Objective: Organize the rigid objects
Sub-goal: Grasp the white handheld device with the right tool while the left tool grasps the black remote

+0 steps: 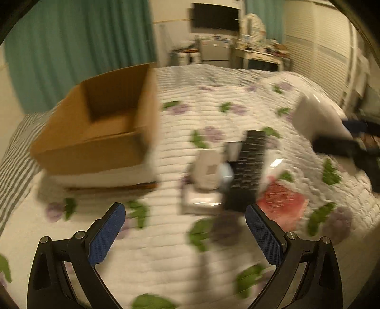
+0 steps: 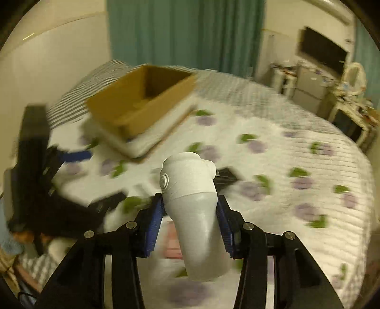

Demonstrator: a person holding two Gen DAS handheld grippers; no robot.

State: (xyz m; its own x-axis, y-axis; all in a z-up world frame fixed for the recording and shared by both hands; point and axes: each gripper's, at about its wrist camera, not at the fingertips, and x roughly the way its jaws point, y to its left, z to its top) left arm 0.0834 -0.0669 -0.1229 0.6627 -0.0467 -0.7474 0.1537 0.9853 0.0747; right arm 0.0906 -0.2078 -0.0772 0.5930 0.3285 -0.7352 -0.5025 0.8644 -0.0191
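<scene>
Cardboard box [image 2: 142, 99] open; right gripper [image 2: 190, 209] clamps white cup [image 2: 194, 214].

A bedroom in warm, dim light. A wide bed with a white quilted cover printed with green leaves and purple flowers [image 1: 213, 102] fills the middle. Teal floor-length curtains [image 1: 78, 47] hang behind it. A dark flat wall-mounted television [image 1: 215, 17] sits above a cluttered cream dresser [image 1: 258, 58].

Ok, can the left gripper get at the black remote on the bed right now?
Probably yes. The left gripper is open and empty, and the remote lies just ahead on the bed with nothing between. It is wedged among a white item and a red packet, so a clean grip may be tight.
</scene>
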